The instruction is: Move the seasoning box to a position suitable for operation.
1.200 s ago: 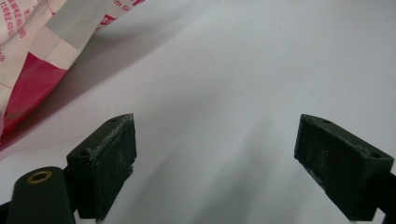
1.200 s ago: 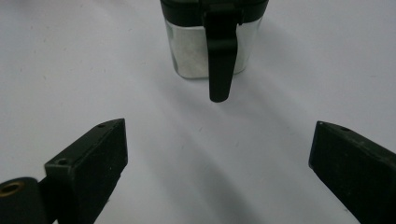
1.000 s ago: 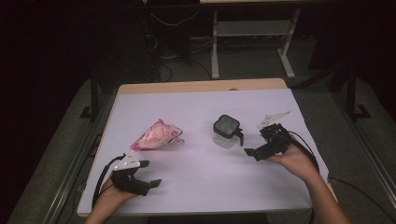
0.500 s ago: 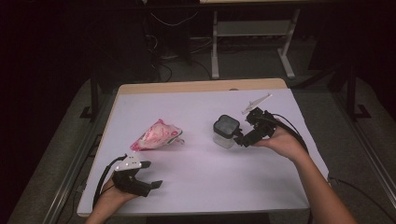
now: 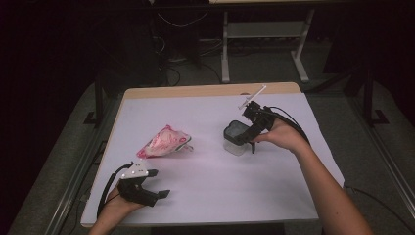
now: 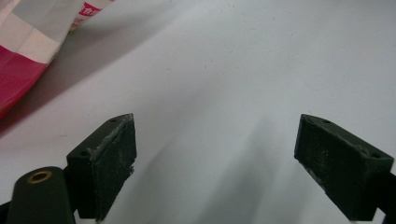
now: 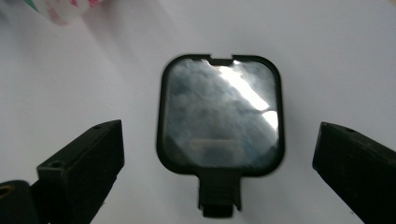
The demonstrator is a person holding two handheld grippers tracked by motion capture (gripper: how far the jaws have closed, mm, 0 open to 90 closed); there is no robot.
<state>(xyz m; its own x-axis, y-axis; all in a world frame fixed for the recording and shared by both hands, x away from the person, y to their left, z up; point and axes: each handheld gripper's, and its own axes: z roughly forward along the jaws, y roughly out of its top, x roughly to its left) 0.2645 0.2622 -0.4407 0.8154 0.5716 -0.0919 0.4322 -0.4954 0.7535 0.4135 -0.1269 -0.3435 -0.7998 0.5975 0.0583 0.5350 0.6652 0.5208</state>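
Right gripper (image 5: 243, 138) is at the small clear container (image 5: 236, 139), right of table centre, jaws spread wide and straddling it. In the right gripper view the container (image 7: 219, 119) sits squarely between the two black jaws, neither one touching yet as far as I can tell. Black-framed lid (image 7: 219, 112) with a glossy transparent panel and a latch tab (image 7: 219, 198) pointing back at the gripper.

Handling guess: rigid plastic box, light, looks empty or near it, though glare on the lid hides the contents. Stiff walls should take a squeeze without buckling. Smooth clear sides are likely slick against the pads, so a firm grip is needed. Light also means it will skid on the white table (image 5: 210, 205) if one jaw lands first.

Where to grab: across the two opposite flat sides, just under the lid rim, so the rim acts as a stop if it slips down. Avoid the rounded corners and the latch tab, since pressure there could pop the lid.

Left gripper (image 5: 155, 183) rests near the front-left edge of the table, jaws wide apart, holding nothing. Its own view shows bare table between the pads (image 6: 112, 163).

Pink and white bag (image 5: 164, 142) lies left of centre, well apart from the container, just ahead of the left gripper. Not in play.
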